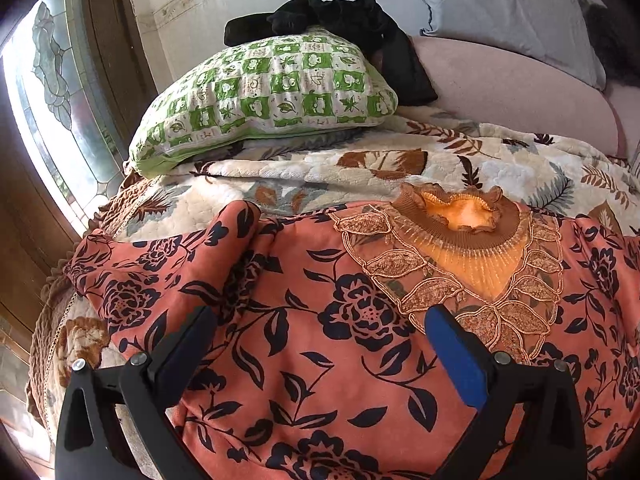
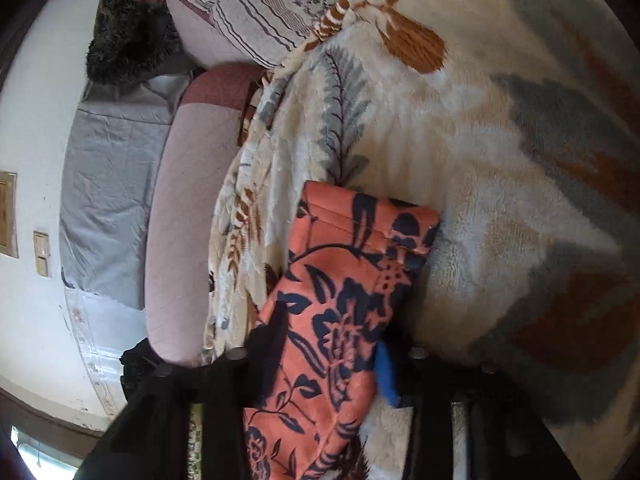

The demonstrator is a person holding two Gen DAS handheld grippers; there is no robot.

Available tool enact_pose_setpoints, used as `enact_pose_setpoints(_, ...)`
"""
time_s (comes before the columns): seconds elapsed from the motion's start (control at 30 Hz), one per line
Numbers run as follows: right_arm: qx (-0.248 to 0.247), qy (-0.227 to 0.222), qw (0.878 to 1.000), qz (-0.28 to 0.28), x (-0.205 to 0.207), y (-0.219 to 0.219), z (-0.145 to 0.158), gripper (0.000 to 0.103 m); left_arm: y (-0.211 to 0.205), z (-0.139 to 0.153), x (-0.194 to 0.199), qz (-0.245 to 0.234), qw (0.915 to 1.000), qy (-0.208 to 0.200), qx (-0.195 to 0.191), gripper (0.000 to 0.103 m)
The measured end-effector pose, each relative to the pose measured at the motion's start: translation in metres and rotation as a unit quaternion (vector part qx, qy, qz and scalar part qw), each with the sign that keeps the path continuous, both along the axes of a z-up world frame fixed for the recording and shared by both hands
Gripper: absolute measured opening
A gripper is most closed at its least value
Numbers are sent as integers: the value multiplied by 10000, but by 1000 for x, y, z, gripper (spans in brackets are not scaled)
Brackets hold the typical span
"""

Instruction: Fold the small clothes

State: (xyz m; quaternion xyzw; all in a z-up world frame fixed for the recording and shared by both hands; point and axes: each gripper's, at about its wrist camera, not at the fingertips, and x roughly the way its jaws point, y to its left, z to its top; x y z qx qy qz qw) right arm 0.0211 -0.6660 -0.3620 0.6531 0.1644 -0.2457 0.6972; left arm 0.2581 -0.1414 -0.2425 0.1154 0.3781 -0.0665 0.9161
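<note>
A salmon top [image 1: 320, 320] printed with navy flowers lies spread on the leaf-patterned blanket [image 1: 304, 168], its ruffled orange collar [image 1: 460, 216] toward the far side. My left gripper [image 1: 320, 348] hovers open over the top's chest, one black finger [image 1: 188, 344] on the left and a blue-padded finger [image 1: 452, 360] on the right, with nothing pinched. In the right wrist view, which is rolled sideways, the sleeve [image 2: 344, 272] of the same top runs between the fingers. My right gripper [image 2: 328, 364] is shut on the sleeve, blue pad [image 2: 386, 372] against the cloth.
A green checked pillow [image 1: 264, 96] with a black garment [image 1: 340, 20] on it sits at the back left. A pink bolster [image 1: 520, 92] and grey pillow [image 1: 508, 12] lie at the back right. A striped cushion [image 2: 256, 4] rests beyond the sleeve. The bed's edge and a window [image 1: 52, 92] are at left.
</note>
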Motion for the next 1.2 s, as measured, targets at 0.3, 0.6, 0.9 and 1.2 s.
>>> enact_pose_setpoints(0.3,-1205,-1023,9842,796,27,56,104,7,43,23,11,590,9970,-41,-496,103)
enact_pose_setpoints(0.6,-1764,-1756,9333,2589,144,262,200,7,150,44,24,1780,9800,-305,-840,103)
enact_pose_setpoints(0.9,-1196,-750,9061,3989,244,456,153,38,229,39,42,2607,9613,-45,-891,103)
enact_pose_setpoints(1.2,-1738,-962,8906,4090,216,484,135,95,312,30,49,3410,9291,317,-1396,103)
